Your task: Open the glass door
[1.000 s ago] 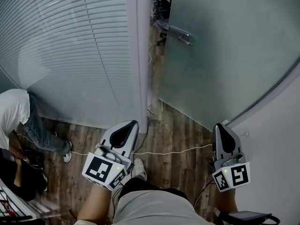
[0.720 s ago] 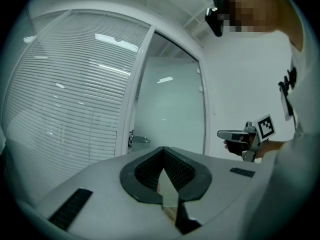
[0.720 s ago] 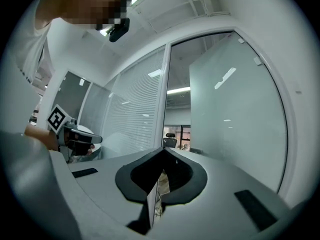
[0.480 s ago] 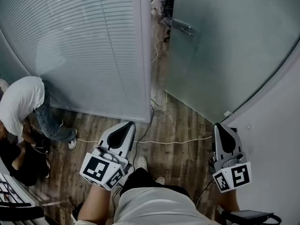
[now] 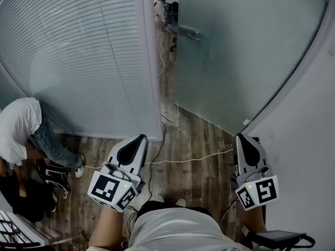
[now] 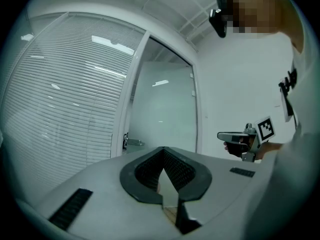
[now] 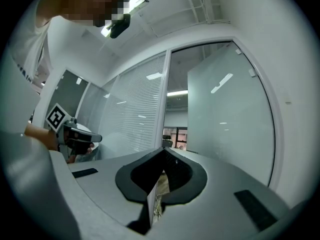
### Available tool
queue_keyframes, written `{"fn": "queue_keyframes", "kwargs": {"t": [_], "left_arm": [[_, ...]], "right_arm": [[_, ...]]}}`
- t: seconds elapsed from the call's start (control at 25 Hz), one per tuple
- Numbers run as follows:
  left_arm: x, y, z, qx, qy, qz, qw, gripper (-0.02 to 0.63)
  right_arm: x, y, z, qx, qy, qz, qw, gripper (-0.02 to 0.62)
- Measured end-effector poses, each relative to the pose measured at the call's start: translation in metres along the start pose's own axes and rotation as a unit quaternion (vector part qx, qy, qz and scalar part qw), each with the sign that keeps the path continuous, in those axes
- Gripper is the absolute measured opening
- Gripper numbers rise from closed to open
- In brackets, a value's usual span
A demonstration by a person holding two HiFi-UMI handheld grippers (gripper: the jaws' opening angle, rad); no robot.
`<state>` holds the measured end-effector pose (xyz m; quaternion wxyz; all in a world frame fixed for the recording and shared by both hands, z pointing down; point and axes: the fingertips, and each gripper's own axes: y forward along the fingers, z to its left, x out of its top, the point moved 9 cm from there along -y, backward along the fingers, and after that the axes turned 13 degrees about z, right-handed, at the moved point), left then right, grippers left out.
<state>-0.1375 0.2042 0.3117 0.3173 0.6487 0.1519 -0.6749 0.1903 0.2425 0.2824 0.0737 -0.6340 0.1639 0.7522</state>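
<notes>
Left gripper and right gripper: my jaws closed, holding nothing. Glass door ahead, ajar, now bit farther from my tips; handle beyond reach, I think must come closer to open wider

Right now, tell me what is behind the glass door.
Through the gap beside the glass door, wood floor, a white cable and dark clutter show. The frosted pane hides everything else.

dim, cool overhead light; sharp focus, strong fisheye edge distortion
</notes>
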Motion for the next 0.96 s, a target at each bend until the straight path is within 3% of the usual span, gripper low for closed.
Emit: {"fn": "queue_keyframes", "kwargs": {"t": [0.36,0.8,0.96], "left_arm": [[0.031,-0.003,0.011,-0.015,0.015,0.01,0.9997,0.0],[0.012,-0.008,0.022,-0.031,0.014,0.009,0.9994,0.0],[0.024,-0.004,0.015,-0.027,0.016,0.01,0.9994,0.0]], "right_arm": [[0.027,0.001,0.008,-0.019,0.007,0.008,1.0,0.002],[0.02,0.004,0.029,-0.03,0.0,0.006,1.0,0.002],[0.028,0.003,0.019,-0.026,0.0,0.005,1.0,0.002]]}}
